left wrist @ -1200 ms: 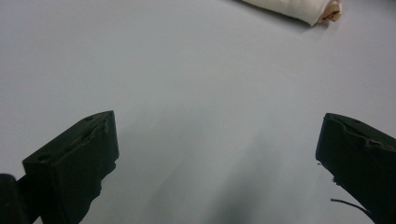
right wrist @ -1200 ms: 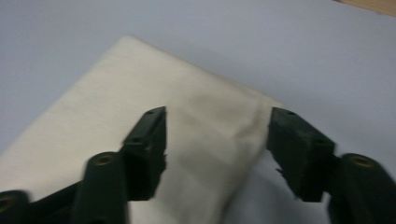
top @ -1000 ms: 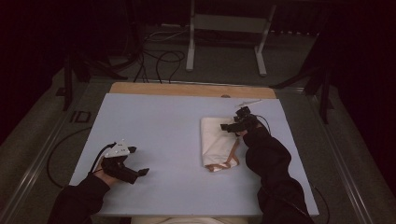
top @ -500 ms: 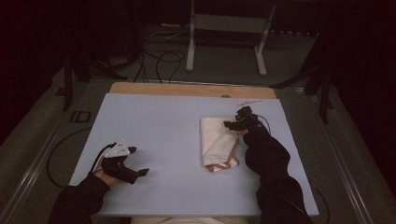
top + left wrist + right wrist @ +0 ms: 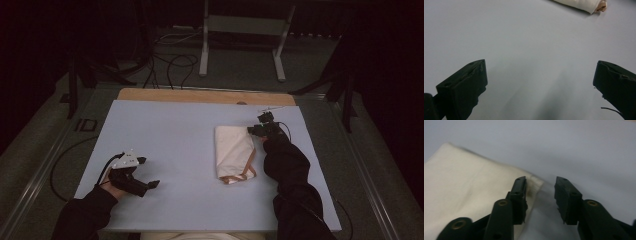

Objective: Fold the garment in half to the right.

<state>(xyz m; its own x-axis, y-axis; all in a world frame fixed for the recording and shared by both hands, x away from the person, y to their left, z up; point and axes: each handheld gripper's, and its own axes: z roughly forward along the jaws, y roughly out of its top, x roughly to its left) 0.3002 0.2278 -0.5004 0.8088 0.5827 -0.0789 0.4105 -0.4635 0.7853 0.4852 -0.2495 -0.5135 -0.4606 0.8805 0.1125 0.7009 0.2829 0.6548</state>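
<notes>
A folded cream cloth with a tan strap at its near end lies right of the table's middle. My right gripper is at the cloth's far right corner, open. In the right gripper view its jaws stand a little apart with the cloth's corner between them, and the cloth spreads to the left. My left gripper rests near the front left of the table, open wide over bare surface. The cloth shows far off at the top of the left gripper view.
The pale blue table has a wooden strip along its far edge. Beyond it stand a metal frame and loose cables on the dark floor. Cables trail off both table sides.
The right gripper has held at the cloth's far right corner with barely any shift. The left gripper has not moved.
</notes>
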